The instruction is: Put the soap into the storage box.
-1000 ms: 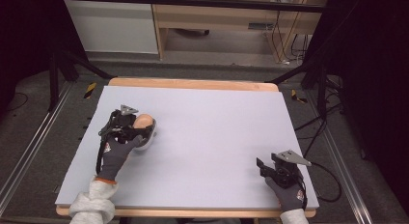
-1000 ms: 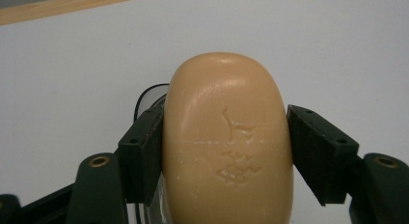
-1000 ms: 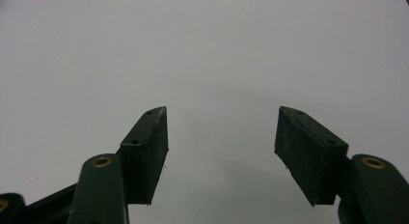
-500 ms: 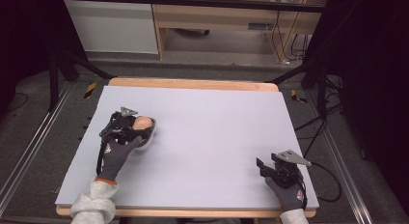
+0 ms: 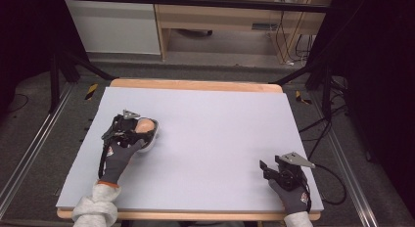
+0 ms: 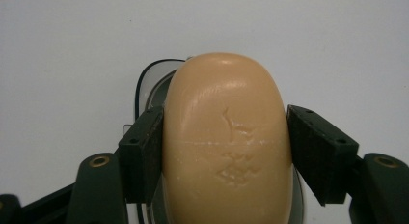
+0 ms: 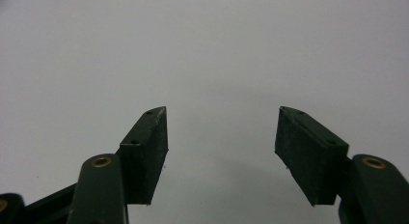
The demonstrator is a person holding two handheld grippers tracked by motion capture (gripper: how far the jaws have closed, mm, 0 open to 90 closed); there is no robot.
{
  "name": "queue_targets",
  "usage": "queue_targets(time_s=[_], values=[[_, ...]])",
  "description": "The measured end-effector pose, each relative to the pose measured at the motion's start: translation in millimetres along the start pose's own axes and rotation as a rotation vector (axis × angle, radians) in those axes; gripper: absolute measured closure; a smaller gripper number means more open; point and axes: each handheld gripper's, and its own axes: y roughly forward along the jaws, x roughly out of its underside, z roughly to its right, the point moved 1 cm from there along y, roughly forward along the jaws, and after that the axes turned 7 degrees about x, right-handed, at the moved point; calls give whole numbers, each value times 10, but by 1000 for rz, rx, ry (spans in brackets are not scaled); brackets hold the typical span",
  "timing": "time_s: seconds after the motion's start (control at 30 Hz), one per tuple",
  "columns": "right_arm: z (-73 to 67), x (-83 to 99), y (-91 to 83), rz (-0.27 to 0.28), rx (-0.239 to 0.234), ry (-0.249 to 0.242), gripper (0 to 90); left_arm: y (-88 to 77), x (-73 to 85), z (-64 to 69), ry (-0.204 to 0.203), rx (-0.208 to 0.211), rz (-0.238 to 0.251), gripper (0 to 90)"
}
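Note:
A tan, rounded bar of soap (image 6: 226,147) sits between the black jaws of my left gripper (image 6: 224,120), and both pads press on its sides. Under the soap lies a clear soap dish (image 6: 147,81), only its rim showing; whether the soap rests in it or hangs just above I cannot tell. In the high view the soap (image 5: 145,123), the dish (image 5: 152,136) and the left gripper (image 5: 139,129) are at the table's left middle. My right gripper (image 5: 266,169) rests near the front right corner. Its jaws (image 7: 222,120) stand open over bare table, with nothing between them.
The pale grey table top (image 5: 220,119) has a wooden rim (image 5: 195,84) at the far edge. Dark stand legs and cables lie on the floor at both sides, and a cabinet stands beyond the table.

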Motion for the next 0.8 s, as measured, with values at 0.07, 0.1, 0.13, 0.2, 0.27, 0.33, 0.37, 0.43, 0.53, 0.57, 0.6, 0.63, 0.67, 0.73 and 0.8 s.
queue_targets(time_s=[0.07, 0.1, 0.13, 0.2, 0.27, 0.33, 0.37, 0.43, 0.53, 0.57, 0.6, 0.63, 0.67, 0.73, 0.8], values=[[1, 0, -1, 2, 0, -1, 360, 11, 5, -2, -1, 0, -3, 322], [2, 0, -1, 2, 0, -2, 360, 15, 8, -4, -2, -1, -5, 322], [2, 0, -1, 3, 1, -4, 360, 20, 11, -6, -4, -2, -4, 322], [2, 0, -1, 1, 0, 0, 360, 30, 17, -12, -6, 1, -5, 322], [2, 0, 4, 0, 1, -3, 360, 42, 22, -18, -6, 1, -5, 322], [0, 0, 4, 1, 1, -6, 359, 62, 30, -22, -10, 5, -5, 322], [-1, 0, 3, 1, 1, -4, 359, 64, 31, -21, -11, 6, -3, 322], [3, 0, 4, 2, 1, -6, 359, 68, 30, -15, -10, 4, -2, 322], [1, 0, 1, 0, -1, -1, 357, 69, 30, -14, -11, 5, -2, 321], [1, 0, 1, 1, -1, -2, 357, 69, 31, -12, -10, 6, -2, 321], [1, 0, 1, 2, -1, -3, 356, 69, 32, -10, -11, 6, -1, 320], [1, 0, 1, 2, 0, -3, 355, 72, 33, -7, -13, 5, 4, 320], [0, 0, 0, 2, 0, -4, 355, 73, 36, -4, -13, 4, 7, 319], [-1, 0, 2, 2, 1, -5, 355, 71, 40, -2, -9, 4, 4, 318], [-1, 0, 4, 3, 3, -5, 353, 72, 44, 7, -7, -1, 6, 305]])
